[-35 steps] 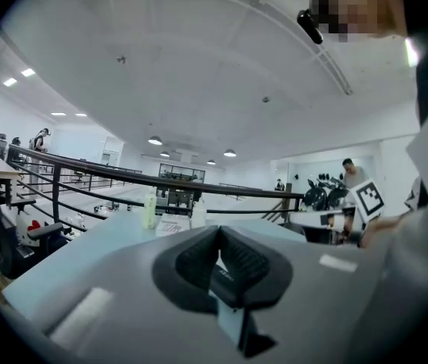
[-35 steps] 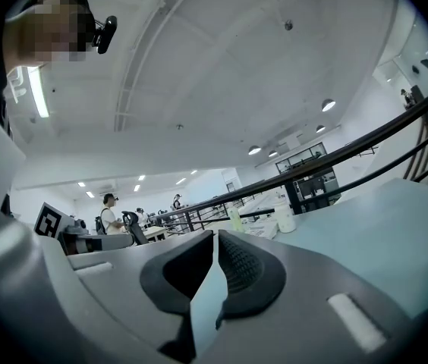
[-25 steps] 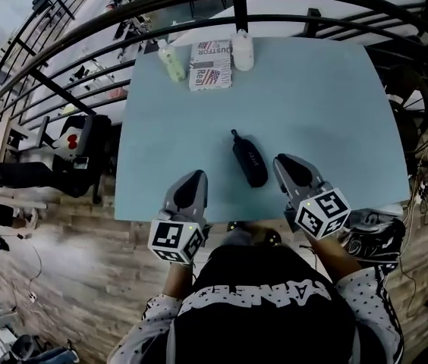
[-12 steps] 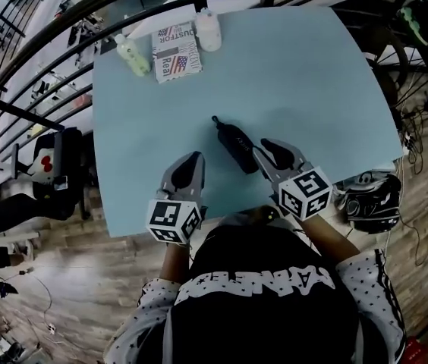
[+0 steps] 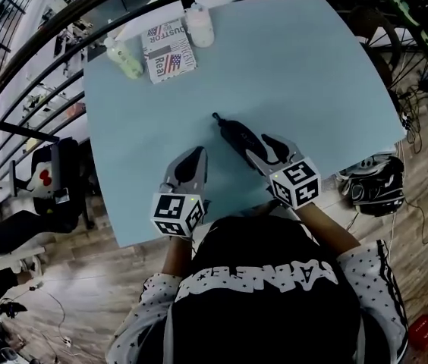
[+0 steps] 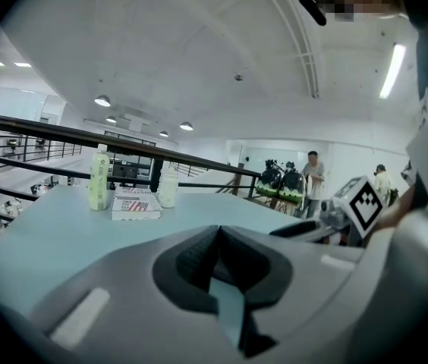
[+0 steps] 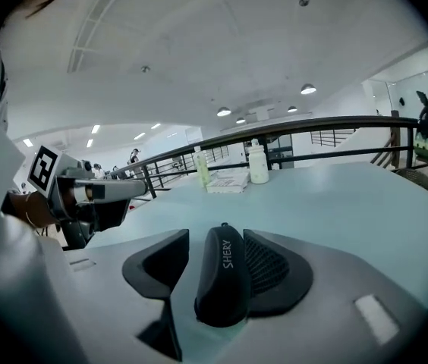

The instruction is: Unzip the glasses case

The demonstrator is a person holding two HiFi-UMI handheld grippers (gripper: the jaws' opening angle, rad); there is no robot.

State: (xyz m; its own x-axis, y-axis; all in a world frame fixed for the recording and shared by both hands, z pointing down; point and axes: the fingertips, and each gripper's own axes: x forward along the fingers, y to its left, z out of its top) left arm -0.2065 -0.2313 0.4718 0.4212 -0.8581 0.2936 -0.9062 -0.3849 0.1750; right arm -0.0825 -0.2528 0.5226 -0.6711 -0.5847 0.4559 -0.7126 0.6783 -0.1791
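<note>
Right gripper [image 7: 215, 241]: my jaws stand apart, just been opening, case [image 7: 221, 290] between them, not clamped | Left gripper [image 6: 215, 237]: my jaws pressed together, empty, beside the case | Case: flat on table [image 5: 297, 67], near my edge.

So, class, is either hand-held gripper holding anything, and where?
Nothing. The right hand-held gripper has just been opening; the glasses case sits unclamped between its jaws. Left hand-held gripper: shut, empty.
</note>
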